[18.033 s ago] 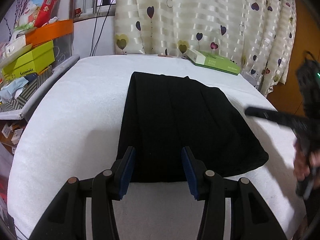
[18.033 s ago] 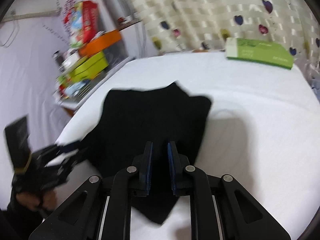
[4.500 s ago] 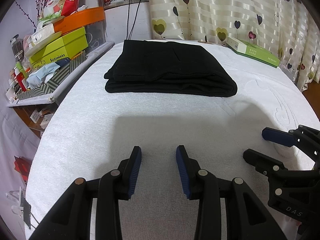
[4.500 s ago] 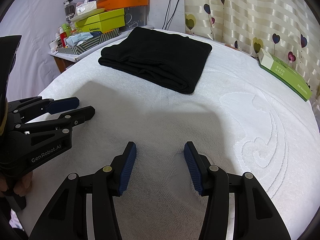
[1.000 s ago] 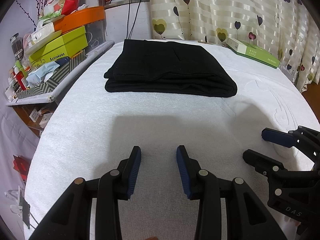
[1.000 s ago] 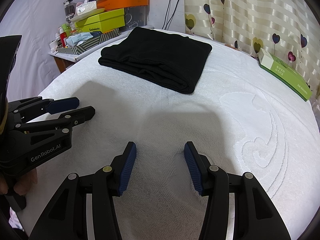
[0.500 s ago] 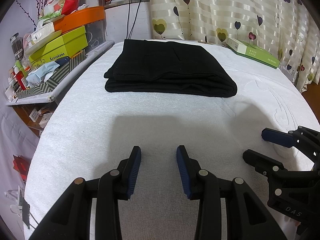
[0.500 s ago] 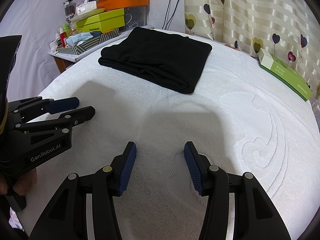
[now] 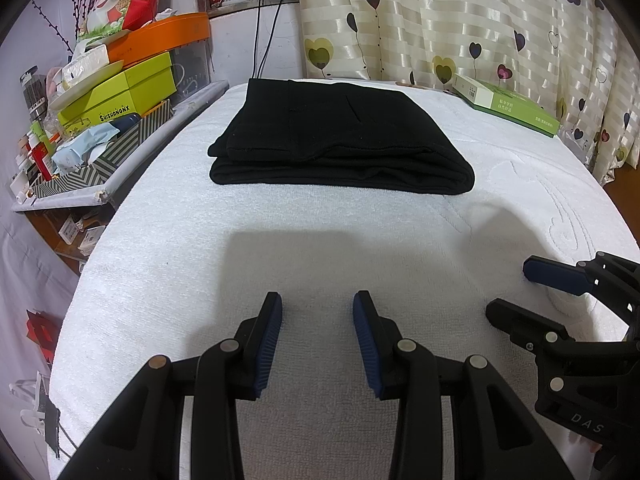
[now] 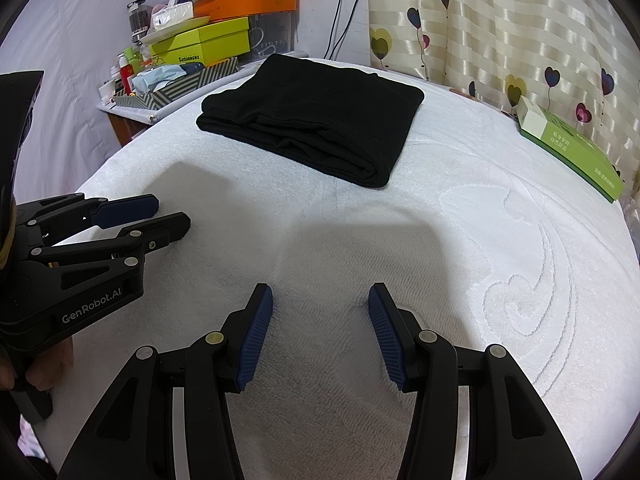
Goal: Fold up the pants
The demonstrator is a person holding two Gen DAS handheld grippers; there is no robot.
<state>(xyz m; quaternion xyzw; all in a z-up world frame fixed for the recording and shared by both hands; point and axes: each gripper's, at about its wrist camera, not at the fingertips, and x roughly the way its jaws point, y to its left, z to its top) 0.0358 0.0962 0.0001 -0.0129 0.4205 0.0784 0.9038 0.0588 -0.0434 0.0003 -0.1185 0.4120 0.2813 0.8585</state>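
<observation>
Across the whole lower view I see the white towel (image 9: 168, 248) spread over the table, its raised swirl pattern running along the right side. Behind it hangs the striped curtain (image 9: 460, 20) with heart prints. To the left sits a cluttered shelf (image 9: 120, 160) stacked with a yellow-green box (image 9: 120, 96) and an orange box (image 9: 160, 38).

On the far half of the towel lie the pants (image 9: 340, 140), black, folded into a flat rectangle with the thick folded edge facing me. Nothing touches them.

My left gripper (image 9: 318, 312) rests low over the near part of the towel, released, blue pads spread with bare towel between them. My right gripper (image 10: 320, 308) sits just beside it, likewise released and holding nothing. Both are well apart from the pants.

A green box (image 10: 572, 152) lies at the towel's far right edge, near the curtain.
</observation>
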